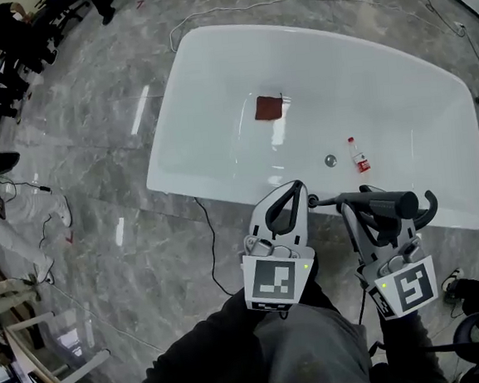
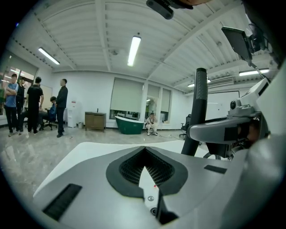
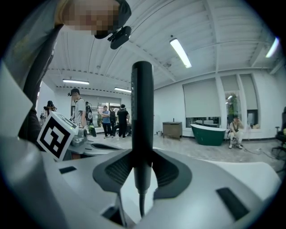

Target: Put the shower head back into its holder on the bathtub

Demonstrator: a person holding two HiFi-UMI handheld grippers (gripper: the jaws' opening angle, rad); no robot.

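In the head view the white bathtub [image 1: 211, 55] lies ahead, and both grippers hover over its near rim. My right gripper [image 1: 359, 211] is shut on the dark shower head [image 1: 388, 204], which lies crosswise in its jaws. A dark hose [image 1: 429, 208] curls off the shower head to the right. In the right gripper view the shower head [image 3: 142, 116] stands upright, clamped between the pads of the right gripper [image 3: 142, 167]. My left gripper [image 1: 293, 192] is shut with nothing in it, its jaws meeting at the tip [image 2: 144, 150]. A small chrome fitting [image 1: 313, 199] sits on the rim between the grippers.
Inside the tub lie a red cloth [image 1: 268, 107], a small bottle [image 1: 359, 156] and the drain [image 1: 330, 160]. A cable [image 1: 205, 223] runs over the marble floor left of the tub. Several people [image 2: 33, 107] stand at the far side; a green tub [image 2: 129, 125] is at the back wall.
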